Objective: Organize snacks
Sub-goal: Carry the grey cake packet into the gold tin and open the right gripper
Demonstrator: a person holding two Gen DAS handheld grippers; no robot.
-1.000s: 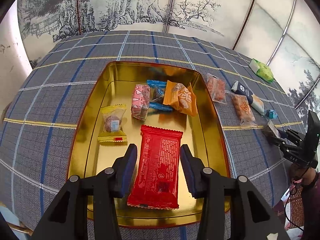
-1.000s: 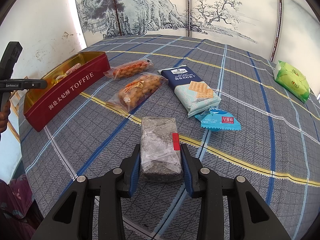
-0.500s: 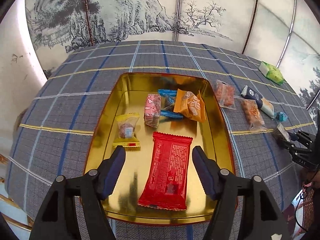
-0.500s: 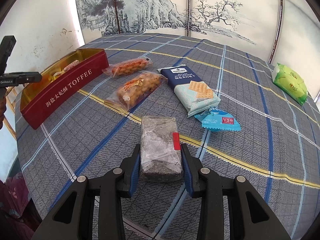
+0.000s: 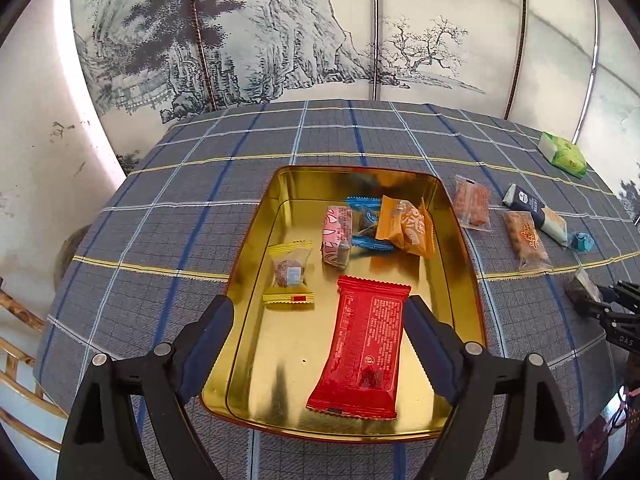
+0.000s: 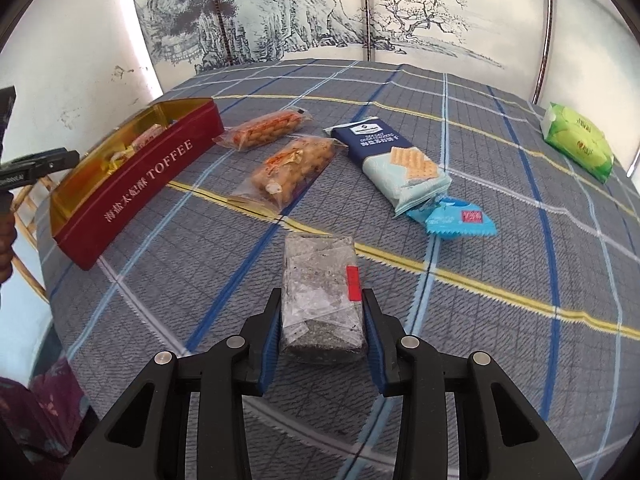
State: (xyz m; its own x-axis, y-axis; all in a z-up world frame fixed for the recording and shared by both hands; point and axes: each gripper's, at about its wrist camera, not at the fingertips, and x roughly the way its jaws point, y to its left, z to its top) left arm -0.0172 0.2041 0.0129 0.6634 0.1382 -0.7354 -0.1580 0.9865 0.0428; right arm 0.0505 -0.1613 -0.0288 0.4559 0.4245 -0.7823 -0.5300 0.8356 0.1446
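A gold-lined red tin (image 5: 256, 240) marked TOFFEE (image 6: 152, 184) sits on the checked cloth. On its floor lies a red packet (image 5: 366, 348), with yellow (image 5: 290, 272), pink (image 5: 337, 236), blue (image 5: 366, 224) and orange (image 5: 406, 226) sweets behind it. My left gripper (image 5: 318, 320) hovers over the tin's near end, its jaws opening. The red packet lies between them with neither pad pressing on it. My right gripper (image 6: 322, 308) is shut on a dark bar in clear wrap (image 6: 320, 292), low over the cloth to the right of the tin.
Right of the tin lie two clear bags of orange snacks (image 6: 266, 130) (image 6: 294, 168), a navy cracker pack (image 6: 394, 160), a small blue packet (image 6: 460, 220) and a green pack (image 6: 576, 140). A painted screen stands behind the table; a bamboo chair (image 5: 16, 360) is at the left.
My left jaws have spread wide off the red packet, which now lies in the tin, and the view has tilted up. The right gripper still holds the dark bar in place.
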